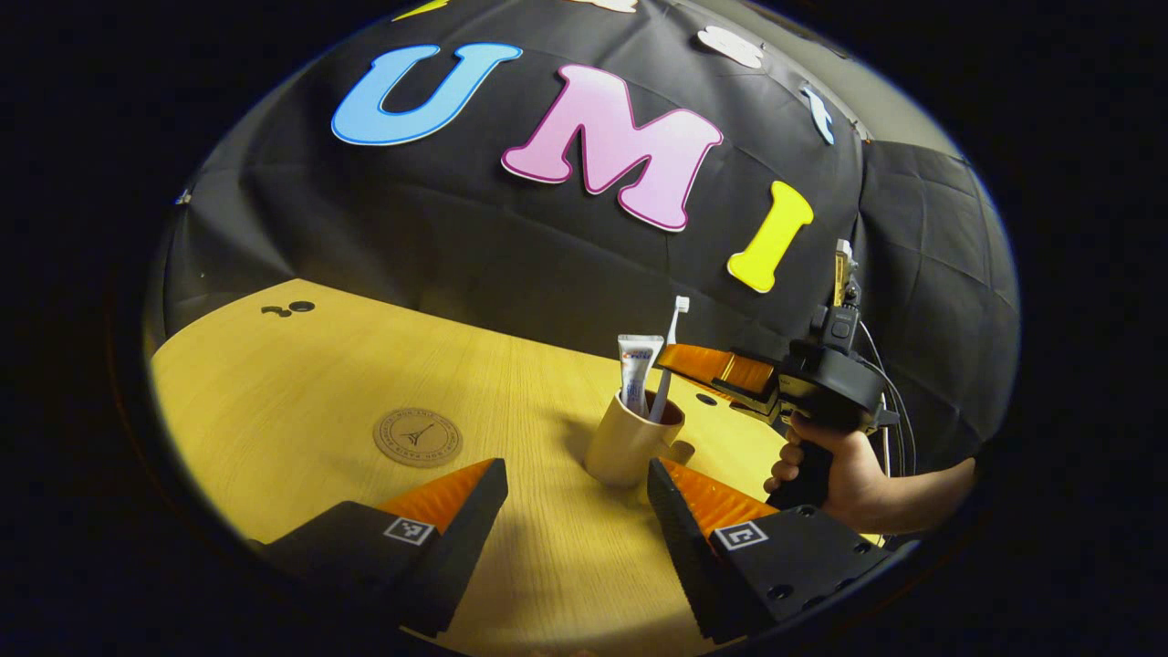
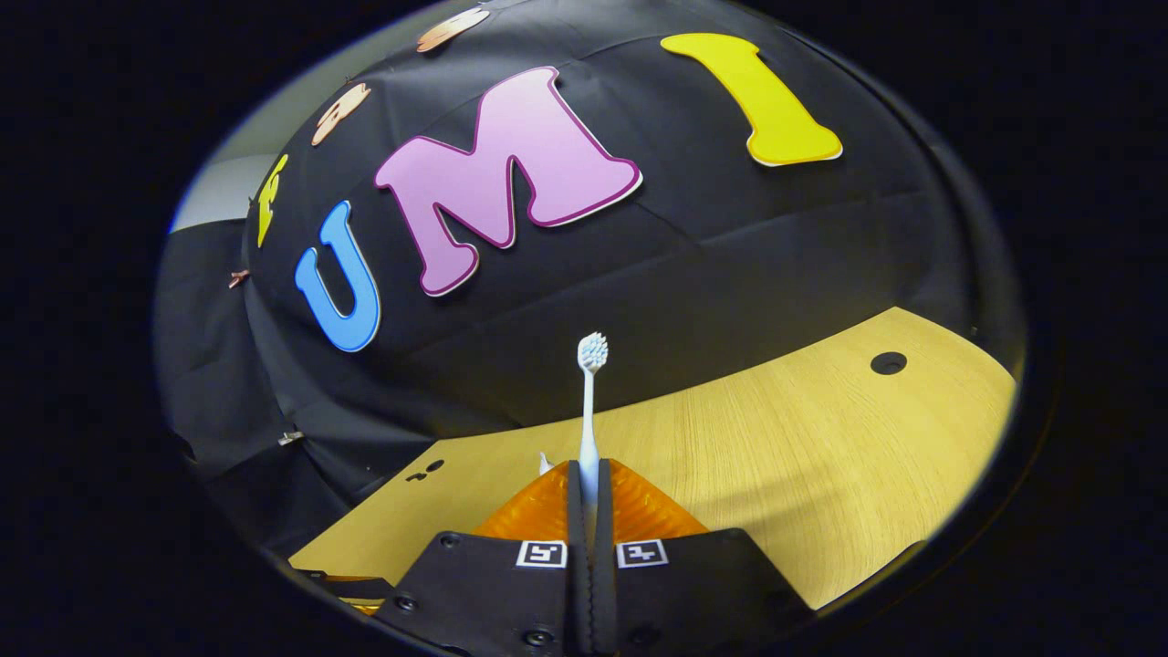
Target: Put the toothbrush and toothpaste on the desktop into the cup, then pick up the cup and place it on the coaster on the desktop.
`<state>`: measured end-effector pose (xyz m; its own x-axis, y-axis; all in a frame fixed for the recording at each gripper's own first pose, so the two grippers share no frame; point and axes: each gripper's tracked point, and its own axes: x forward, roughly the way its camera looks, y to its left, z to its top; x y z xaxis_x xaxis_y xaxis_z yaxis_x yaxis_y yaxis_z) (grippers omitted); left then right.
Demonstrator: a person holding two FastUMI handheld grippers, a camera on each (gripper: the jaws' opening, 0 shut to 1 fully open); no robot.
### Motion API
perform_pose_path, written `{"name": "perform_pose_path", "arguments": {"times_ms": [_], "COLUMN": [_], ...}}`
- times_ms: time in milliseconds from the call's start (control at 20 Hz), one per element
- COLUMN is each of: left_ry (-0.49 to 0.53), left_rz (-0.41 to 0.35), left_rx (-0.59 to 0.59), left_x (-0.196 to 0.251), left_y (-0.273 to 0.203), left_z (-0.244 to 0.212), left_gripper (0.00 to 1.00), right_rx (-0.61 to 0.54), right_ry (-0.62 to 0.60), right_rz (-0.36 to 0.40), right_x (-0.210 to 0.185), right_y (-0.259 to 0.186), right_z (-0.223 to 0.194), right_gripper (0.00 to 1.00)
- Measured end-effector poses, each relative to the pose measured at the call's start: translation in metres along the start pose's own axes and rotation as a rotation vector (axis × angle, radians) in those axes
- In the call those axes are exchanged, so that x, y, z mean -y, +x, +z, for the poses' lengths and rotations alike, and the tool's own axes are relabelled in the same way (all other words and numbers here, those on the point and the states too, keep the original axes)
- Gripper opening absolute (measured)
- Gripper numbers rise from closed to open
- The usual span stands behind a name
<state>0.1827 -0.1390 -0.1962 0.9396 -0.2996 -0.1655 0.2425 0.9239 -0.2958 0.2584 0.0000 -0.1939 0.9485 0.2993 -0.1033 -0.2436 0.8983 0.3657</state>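
A beige cup (image 1: 628, 445) stands on the wooden desk, just beyond my open left gripper (image 1: 575, 479) and a little to its right. A white toothpaste tube (image 1: 637, 370) stands upright in the cup. Beside it leans a white toothbrush (image 1: 672, 342), lower end inside the cup, head up. My right gripper (image 1: 677, 358) reaches in from the right at the cup's rim and is shut on the toothbrush handle. In the right gripper view the toothbrush (image 2: 589, 401) rises straight out of the shut right gripper (image 2: 589, 474). A round brown coaster (image 1: 418, 437) lies left of the cup.
A hand (image 1: 835, 474) holds the right gripper's handle at the right of the cup. The desk (image 1: 301, 383) has small cable holes near its far left (image 1: 299, 307) and another hole (image 2: 888, 362) in the right gripper view. Black cloth walls close the back.
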Motion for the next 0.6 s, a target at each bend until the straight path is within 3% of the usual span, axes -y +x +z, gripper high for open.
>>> {"name": "perform_pose_path", "arguments": {"times_ms": [200, 250, 300, 350, 600], "left_ry": [0.005, 0.006, 0.005, 0.003, -0.011], "left_rz": [-0.007, -0.008, -0.009, -0.008, 0.002], "left_rx": [-0.018, -0.017, -0.017, -0.019, -0.025], "left_x": [0.001, 0.002, 0.002, 0.002, 0.002], "left_y": [0.004, 0.006, 0.006, 0.007, 0.004], "left_z": [-0.01, -0.011, -0.011, -0.012, -0.013], "left_gripper": [0.95, 0.96, 0.96, 0.96, 0.95], "right_rx": [-0.028, -0.032, -0.026, -0.031, -0.114], "right_ry": [-0.053, -0.069, -0.087, -0.096, -0.138], "right_rz": [-0.009, -0.008, -0.012, -0.009, 0.012], "right_x": [0.004, 0.003, 0.004, 0.003, -0.002], "right_y": [-0.006, -0.01, -0.013, -0.017, -0.033], "right_z": [-0.017, -0.02, -0.02, -0.023, -0.038], "right_gripper": [0.13, 0.21, 0.16, 0.53, 0.79]}}
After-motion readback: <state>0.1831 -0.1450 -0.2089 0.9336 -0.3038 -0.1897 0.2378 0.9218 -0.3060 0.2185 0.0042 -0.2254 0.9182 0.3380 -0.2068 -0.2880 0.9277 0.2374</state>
